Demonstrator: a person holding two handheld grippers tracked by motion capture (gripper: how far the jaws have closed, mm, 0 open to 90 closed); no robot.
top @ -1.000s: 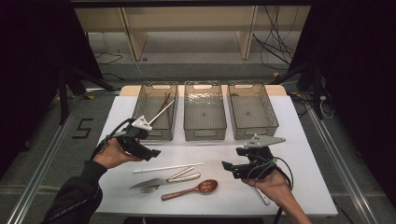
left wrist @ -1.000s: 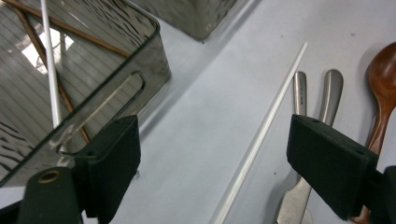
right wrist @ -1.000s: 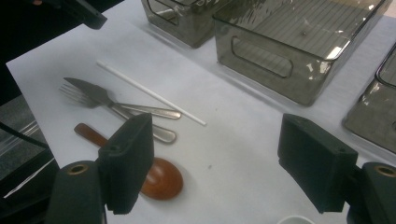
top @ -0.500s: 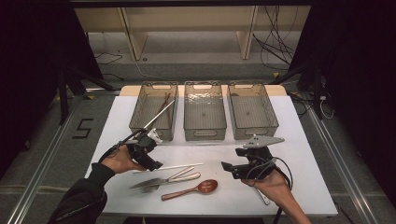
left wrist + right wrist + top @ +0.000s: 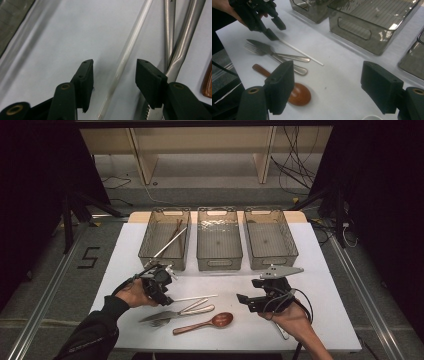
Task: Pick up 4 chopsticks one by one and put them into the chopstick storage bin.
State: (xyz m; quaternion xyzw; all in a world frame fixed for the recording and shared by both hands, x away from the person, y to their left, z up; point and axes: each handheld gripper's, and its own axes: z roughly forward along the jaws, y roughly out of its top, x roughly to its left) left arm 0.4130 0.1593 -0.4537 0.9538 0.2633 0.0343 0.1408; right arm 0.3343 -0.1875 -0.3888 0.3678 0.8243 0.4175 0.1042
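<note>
A white chopstick (image 5: 194, 297) (image 5: 130, 47) (image 5: 299, 51) lies on the white table (image 5: 325, 285), just above a knife (image 5: 159, 316) and a fork (image 5: 196, 309). My left gripper (image 5: 168, 298) (image 5: 113, 67) is low over the chopstick's left end. Its jaws have just been closing and stand on either side of the stick without touching it. A wooden spoon (image 5: 210, 322) (image 5: 297, 93) rests nearer the front edge. To the right, my right gripper (image 5: 245, 301) (image 5: 327, 82) hovers open with nothing between its pads.
Three smoky clear bins stand in a row at the back. The left bin (image 5: 150, 245) holds chopsticks, one sticking out over its front rim. The middle bin (image 5: 219, 262) and right bin (image 5: 272, 262) look empty. A small white object (image 5: 281, 331) lies under the right hand.
My left gripper has come down and to the right onto the white chopstick's end, and its jaws have narrowed around it. The right gripper has stayed put.
</note>
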